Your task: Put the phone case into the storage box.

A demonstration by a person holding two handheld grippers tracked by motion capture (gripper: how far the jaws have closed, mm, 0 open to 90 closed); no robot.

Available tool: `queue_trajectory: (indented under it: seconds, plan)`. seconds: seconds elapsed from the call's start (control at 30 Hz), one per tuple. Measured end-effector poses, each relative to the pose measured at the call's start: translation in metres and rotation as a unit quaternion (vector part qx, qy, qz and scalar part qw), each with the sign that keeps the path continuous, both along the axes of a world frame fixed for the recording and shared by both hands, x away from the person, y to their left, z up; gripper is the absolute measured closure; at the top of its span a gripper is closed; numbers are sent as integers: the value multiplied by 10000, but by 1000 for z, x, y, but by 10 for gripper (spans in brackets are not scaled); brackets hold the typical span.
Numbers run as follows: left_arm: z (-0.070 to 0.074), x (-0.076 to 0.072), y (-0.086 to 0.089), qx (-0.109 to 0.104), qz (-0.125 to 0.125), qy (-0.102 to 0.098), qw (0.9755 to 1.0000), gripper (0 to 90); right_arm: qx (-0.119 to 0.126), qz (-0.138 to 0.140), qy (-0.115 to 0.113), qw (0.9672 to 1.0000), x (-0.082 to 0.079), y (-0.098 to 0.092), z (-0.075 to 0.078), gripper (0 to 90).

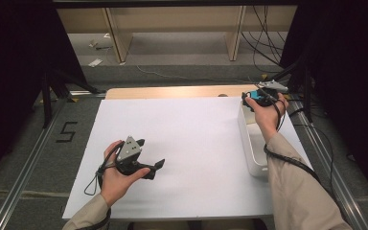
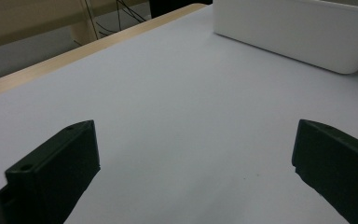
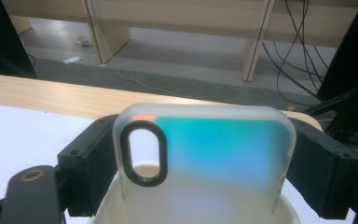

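Two claws are working over my white table, largest thing here. My white bin is sitting along its right side. My left claw is hovering low above the bare sheet, jaws standing wide apart, nothing between them. My right claw is clamping a teal phone case by its edges, holding it upright over the bin's far end, its camera cutout at the view's left.

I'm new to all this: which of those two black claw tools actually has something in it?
The right gripper, over the white bin at the table's far right, clamps a translucent blue-green phone case between its jaws. The left gripper rests open near the front, holding nothing.
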State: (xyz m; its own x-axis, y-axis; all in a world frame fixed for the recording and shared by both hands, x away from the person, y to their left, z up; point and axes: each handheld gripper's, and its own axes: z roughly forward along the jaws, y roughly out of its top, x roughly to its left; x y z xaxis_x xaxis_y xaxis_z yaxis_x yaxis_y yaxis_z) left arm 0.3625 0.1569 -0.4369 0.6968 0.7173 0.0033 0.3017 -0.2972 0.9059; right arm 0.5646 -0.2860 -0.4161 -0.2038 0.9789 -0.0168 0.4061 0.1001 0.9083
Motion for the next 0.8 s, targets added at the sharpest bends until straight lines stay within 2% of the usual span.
queue_trajectory:
  seconds: [0.8]
  plan:
    - [0, 0, 0, -6, -9, -2, 10000, 0, -21, 60, -73, 10000, 8, 0, -3, 164]
